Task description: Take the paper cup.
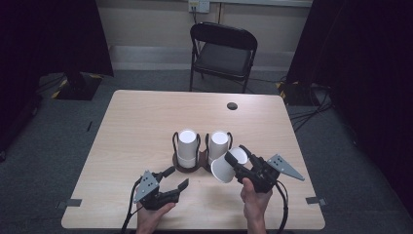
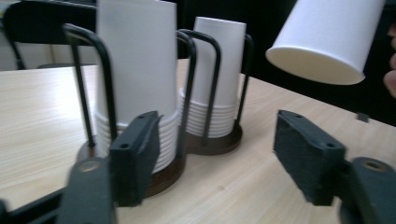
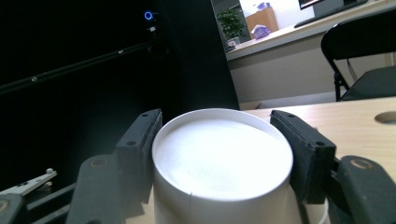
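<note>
One white paper cup [image 1: 228, 165] was held tilted above the table, beside two upside-down cup stacks [image 1: 187, 147] in wire holders.

The high view looks forward and down over the pale wooden table [image 1: 146, 117]; both gripper views sit low and close, sharing the tilted white paper cup [image 2: 329, 39].

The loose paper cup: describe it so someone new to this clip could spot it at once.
On the wooden table, near its front edge, two wire holders each keep a stack of white cups upright. Just right of them the right gripper is shut on the loose paper cup. Unlike the stacked ones, it is single, tilted on its side and clear of the holders.
</note>
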The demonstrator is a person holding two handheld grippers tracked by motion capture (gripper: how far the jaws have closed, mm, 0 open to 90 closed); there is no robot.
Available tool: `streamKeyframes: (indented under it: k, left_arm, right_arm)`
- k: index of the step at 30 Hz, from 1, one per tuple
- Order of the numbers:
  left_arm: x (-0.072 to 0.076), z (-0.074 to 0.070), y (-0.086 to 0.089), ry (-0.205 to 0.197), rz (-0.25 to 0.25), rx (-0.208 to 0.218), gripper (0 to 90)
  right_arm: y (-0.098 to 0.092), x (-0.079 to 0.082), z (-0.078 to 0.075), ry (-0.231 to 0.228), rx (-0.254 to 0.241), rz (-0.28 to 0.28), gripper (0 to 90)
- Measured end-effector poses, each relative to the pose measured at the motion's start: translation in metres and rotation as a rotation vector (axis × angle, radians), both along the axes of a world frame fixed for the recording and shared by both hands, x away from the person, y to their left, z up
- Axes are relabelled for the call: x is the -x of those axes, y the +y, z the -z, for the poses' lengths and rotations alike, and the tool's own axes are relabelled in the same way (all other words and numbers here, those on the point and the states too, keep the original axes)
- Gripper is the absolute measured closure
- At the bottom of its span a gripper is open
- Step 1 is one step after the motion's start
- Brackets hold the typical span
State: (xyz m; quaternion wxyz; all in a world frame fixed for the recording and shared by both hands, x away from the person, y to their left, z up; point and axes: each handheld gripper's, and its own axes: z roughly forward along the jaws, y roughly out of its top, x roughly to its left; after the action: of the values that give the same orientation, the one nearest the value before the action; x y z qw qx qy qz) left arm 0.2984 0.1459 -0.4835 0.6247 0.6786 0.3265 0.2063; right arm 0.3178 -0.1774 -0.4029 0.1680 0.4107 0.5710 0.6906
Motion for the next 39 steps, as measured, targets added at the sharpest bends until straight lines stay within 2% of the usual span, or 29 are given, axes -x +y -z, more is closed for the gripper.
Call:
streamKeyframes:
  k: [2,3,9,12,16,21,23,25,26,27,28,29,32,39]
  left_arm:
    - [-0.001,0.0,-0.001,0.002,0.005,0.007,34.0]
    - [-0.002,0.001,-0.002,-0.003,0.015,0.009,34.0]
    - [-0.003,0.001,-0.008,-0.036,0.008,0.0,31.6]
    - [-0.004,0.002,-0.012,-0.053,0.004,-0.008,31.5]
    - [-0.007,0.002,-0.017,-0.071,0.014,-0.014,33.2]
    - [-0.008,0.003,-0.024,-0.087,0.043,0.008,46.7]
    - [-0.008,0.004,-0.03,-0.124,0.058,0.01,49.0]
    - [-0.008,0.005,-0.032,-0.136,0.063,0.012,49.9]
    - [-0.008,0.006,-0.033,-0.147,0.063,0.017,52.0]
    - [-0.008,0.007,-0.036,-0.18,0.061,0.028,52.7]
    - [-0.008,0.007,-0.036,-0.18,0.061,0.028,54.5]
    - [-0.009,0.007,-0.039,-0.198,0.069,0.042,55.4]
    - [-0.009,0.007,-0.043,-0.213,0.069,0.046,58.1]
    - [-0.011,0.008,-0.049,-0.218,0.082,0.05,62.8]
  right_arm:
    - [0.0,0.001,0.002,0.007,-0.007,-0.003,36.3]
    - [0.0,0.001,0.007,0.02,-0.029,-0.016,36.3]
    - [0.002,0.002,0.015,0.049,-0.06,-0.034,36.3]
    - [0.005,0.003,0.021,0.063,-0.102,-0.055,36.3]
    - [0.008,0.002,0.024,0.078,-0.131,-0.075,36.3]
    - [0.014,0.001,0.023,0.086,-0.128,-0.098,36.3]
    - [0.019,0.0,0.023,0.088,-0.132,-0.115,36.3]
    - [0.021,0.0,0.023,0.091,-0.134,-0.12,36.3]
    - [0.023,0.001,0.023,0.092,-0.134,-0.133,36.3]
    - [0.024,0.001,0.022,0.091,-0.136,-0.134,36.3]
    - [0.024,0.001,0.022,0.091,-0.136,-0.134,36.3]
    - [0.025,0.001,0.022,0.094,-0.141,-0.141,36.3]
    - [0.027,0.001,0.022,0.099,-0.141,-0.154,36.2]
    - [0.031,0.0,0.021,0.107,-0.138,-0.179,36.2]
